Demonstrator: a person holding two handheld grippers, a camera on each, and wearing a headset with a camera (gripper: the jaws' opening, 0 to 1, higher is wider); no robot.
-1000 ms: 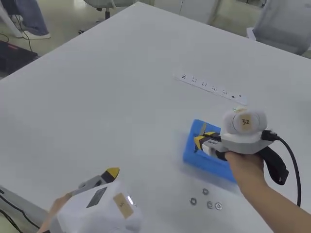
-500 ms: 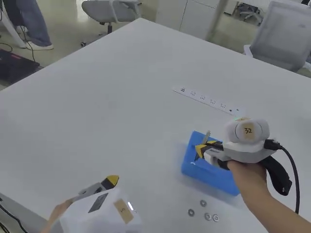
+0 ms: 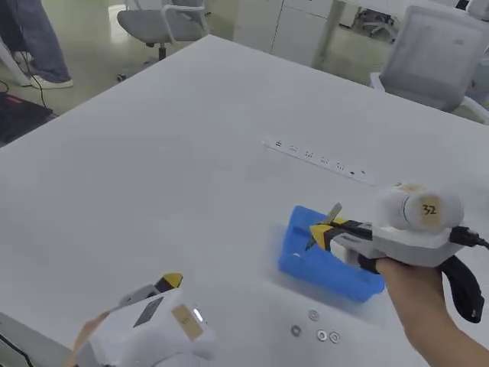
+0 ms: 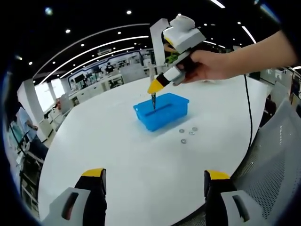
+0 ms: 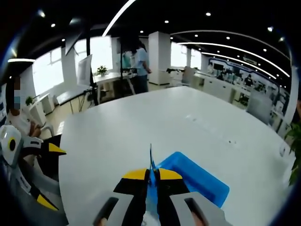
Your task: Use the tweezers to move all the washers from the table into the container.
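Observation:
A blue container sits on the white table. Several small washers lie on the table just in front of it. My right gripper hovers over the container, shut on thin metal tweezers. In the left gripper view the tweezers point down into the blue container, with the washers beside it. In the right gripper view the tweezers stick out of my shut right gripper above the container. My left gripper stands open and holds nothing, low at the near left.
A white power strip lies on the table behind the container. Office chairs stand past the far edge. A person's legs are at the far left. The near table edge runs just below my left gripper.
The head camera has shifted, so the whole scene has slid. My right gripper has lifted a little over the container, and the tweezers now show past its tips. The washers lie as before.

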